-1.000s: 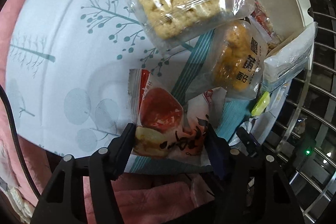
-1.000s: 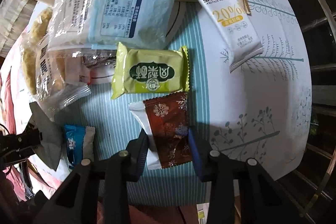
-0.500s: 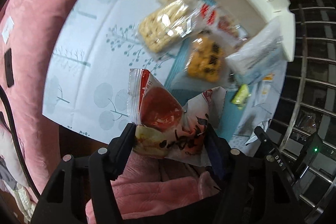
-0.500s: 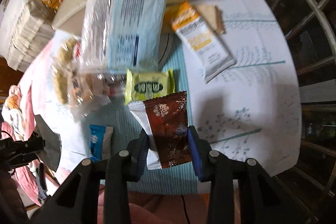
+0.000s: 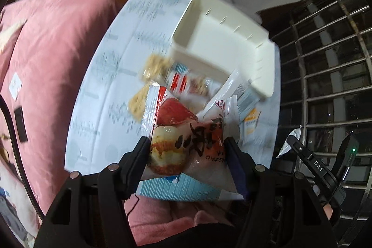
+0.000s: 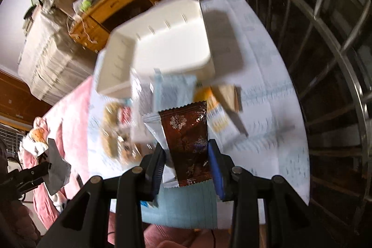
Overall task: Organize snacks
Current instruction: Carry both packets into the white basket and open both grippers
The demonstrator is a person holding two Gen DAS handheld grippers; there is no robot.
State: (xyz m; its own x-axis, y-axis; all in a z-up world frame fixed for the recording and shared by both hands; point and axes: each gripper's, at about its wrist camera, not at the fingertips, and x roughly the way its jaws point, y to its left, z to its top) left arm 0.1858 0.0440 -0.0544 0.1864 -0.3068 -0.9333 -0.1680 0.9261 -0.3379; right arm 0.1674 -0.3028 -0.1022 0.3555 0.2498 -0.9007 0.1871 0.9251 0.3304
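- Two grippers are in play, each clamped on one snack packet and held high above the table (image 5: 97,76).
- The left gripper (image 5: 188,155) has its jaws partly apart, both pads pressing the sides of one red-and-white packet (image 5: 183,131) with a pastry picture and black lettering; the packet sticks out ahead of the fingers.
- The right gripper (image 6: 186,157) has its jaws nearly together, pinching one brown snowflake packet (image 6: 188,141) by its lower half; the top stands up past the fingertips.
- One empty cream tray (image 5: 223,43) sits on the table ahead of both grippers, beyond the loose snacks.
- Between the tray and the left gripper lie blurred snacks: two pale puffed-grain packs (image 5: 155,66), one red-and-white wrapper (image 5: 181,83) and one clear pale-blue bag (image 5: 244,92); more may be hidden behind the held packet.
- Ahead of the right gripper the same pale-blue bag (image 6: 172,90) shows, with one orange-and-white bar (image 6: 214,113) to its right.
- One pink cover (image 5: 46,57) lies to the left of the table.
- One metal window grille (image 6: 330,43) stands on the right.
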